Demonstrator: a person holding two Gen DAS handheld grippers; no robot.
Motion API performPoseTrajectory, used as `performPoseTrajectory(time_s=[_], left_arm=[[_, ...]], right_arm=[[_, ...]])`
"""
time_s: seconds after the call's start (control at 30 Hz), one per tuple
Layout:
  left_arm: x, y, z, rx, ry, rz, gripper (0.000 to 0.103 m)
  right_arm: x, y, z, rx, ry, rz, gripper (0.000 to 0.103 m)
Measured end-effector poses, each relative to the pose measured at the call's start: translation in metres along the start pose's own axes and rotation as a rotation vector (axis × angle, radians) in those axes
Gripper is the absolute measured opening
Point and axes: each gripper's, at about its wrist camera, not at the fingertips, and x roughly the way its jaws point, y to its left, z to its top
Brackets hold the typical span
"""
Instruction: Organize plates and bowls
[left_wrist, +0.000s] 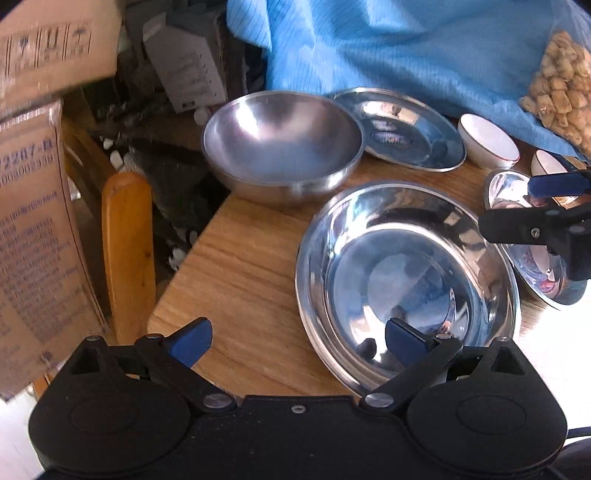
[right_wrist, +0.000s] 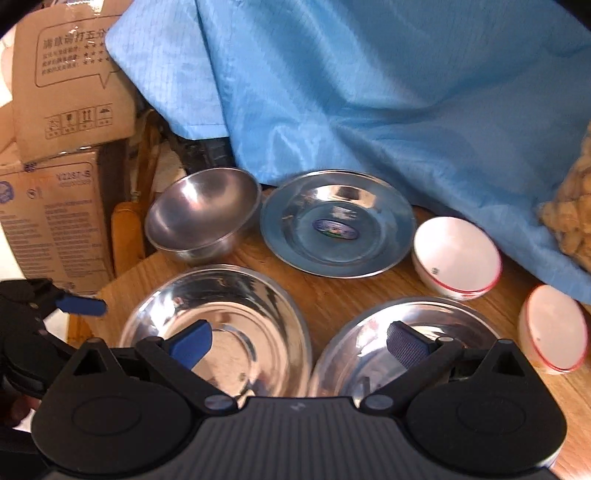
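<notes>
- Left hand-held gripper (left_wrist: 298, 341) is spread and empty, straddling the near rim of a steel plate (left_wrist: 406, 280) at the counter's (left_wrist: 240, 266) left edge.
- Right hand-held gripper (right_wrist: 298, 341), also spread, hovers between that plate and its neighbour (right_wrist: 424, 332).

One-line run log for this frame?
left gripper: open, empty | right gripper: open, empty | steel plates, steel bowl, white bowls: unstacked on table

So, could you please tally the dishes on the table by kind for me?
Deep steel bowl: 1
Steel plates: 3
White bowls with a red rim: 2
Total: 6
</notes>
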Motion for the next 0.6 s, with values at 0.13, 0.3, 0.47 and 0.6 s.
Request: performPoseTrajectory(time_s=[0.13, 0.3, 0.47, 0.6], left_arm=[[-0.004, 0.004, -0.005, -0.060, -0.024, -0.023, 0.100], [-0.004, 0.009, -0.004, -0.132, -0.039, -0.024, 0.100], [-0.008, 0.013, -0.004, -0.180, -0.048, -0.051, 0.097], [-0.008, 0.010, -0.003, -0.185, -0.040, -0.053, 0.096]], right_arm=[[0.005, 0.001, 0.004, 0.005, 0.003, 0.055, 0.101], [0.013, 0.001, 0.010, -0.010, 0.012, 0.092, 0.096], [0.022, -0.003, 0.011, -0.009, 0.035, 0.097, 0.088], [0.027, -0.005, 0.009, -0.015, 0.055, 0.099, 0.084]])
